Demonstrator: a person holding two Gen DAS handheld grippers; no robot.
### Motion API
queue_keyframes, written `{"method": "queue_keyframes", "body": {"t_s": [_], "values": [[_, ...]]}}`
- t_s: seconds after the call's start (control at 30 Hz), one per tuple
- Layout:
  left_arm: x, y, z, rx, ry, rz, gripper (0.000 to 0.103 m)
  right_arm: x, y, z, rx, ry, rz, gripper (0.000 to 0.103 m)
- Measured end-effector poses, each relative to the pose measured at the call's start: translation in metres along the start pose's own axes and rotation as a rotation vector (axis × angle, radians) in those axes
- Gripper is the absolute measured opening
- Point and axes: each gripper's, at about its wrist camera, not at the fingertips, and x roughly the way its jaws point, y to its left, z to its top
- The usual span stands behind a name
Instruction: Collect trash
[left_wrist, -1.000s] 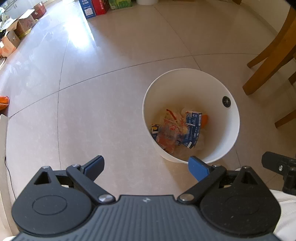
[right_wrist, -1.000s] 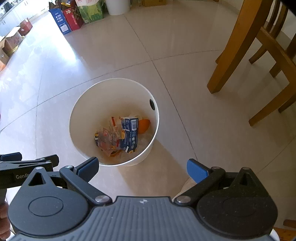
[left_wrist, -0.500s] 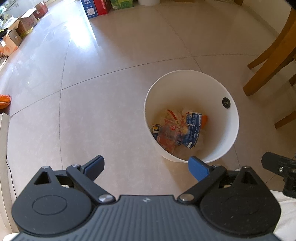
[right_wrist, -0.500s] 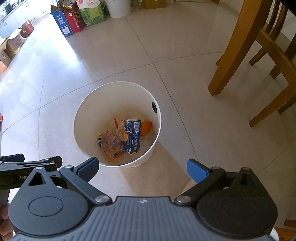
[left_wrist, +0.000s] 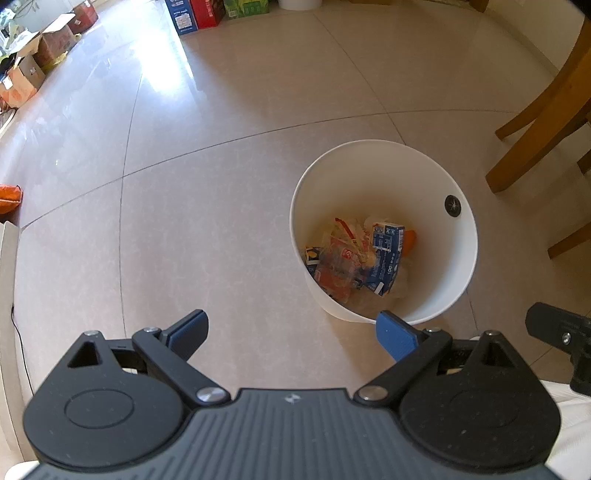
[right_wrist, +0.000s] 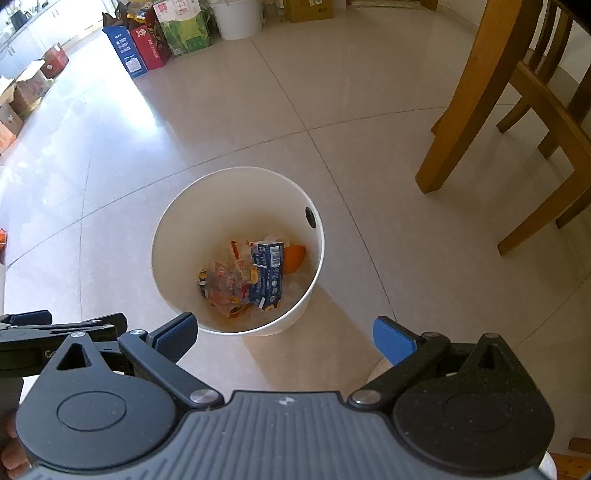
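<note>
Floor (left_wrist: 221, 221): pale glossy tile, bright glare patch far left. Wooden chair legs (right_wrist: 461, 96) stand far right, well apart from the bin. Cardboard boxes (left_wrist: 33, 62) line the far left edge; a blue and a red carton (right_wrist: 136, 51) and a white bucket (right_wrist: 236, 18) stand at the far side.

White trash bin (left_wrist: 369, 162): round, upright on the floor, open top, a small dark hole (left_wrist: 452, 204) in its right inner wall. From my left view it sits right of centre; from my right view, left of centre.

Trash in the bin bottom: a blue carton (right_wrist: 267, 273) leaning near centre, crumpled clear and red wrappers (right_wrist: 225, 284) touching it on the left, an orange piece (right_wrist: 293, 256) just behind it on the right.

My left claw (left_wrist: 291, 325): blue pads wide apart, nothing between them, held above the floor near the bin's near rim.

My right claw (right_wrist: 284, 332): pads likewise wide apart, empty, near rim of the bin between them in view.
</note>
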Motion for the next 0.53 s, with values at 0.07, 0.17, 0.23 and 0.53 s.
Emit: {"method": "queue_keyframes", "body": {"t_s": [0.07,0.17,0.23,0.53], "values": [[-0.0004,0.0008,-0.0001,0.001,-0.001,-0.003,0.097,-0.001,0.0008,0.0,0.001,-0.001,-0.001,0.103],[-0.0016,0.0015,-0.0004,-0.002,-0.004,-0.005,0.097,-0.0017,0.0013,0.0,0.001,-0.004,-0.001,0.103],[-0.0026,0.0011,-0.0007,0.001,-0.005,-0.01,0.097,-0.0024,0.002,-0.0002,-0.001,-0.005,-0.003,0.103],[-0.0041,0.0053,-0.0005,0.001,0.0,-0.011,0.097,-0.0026,0.0024,-0.0008,0.0,-0.01,-0.008,0.103]]}}
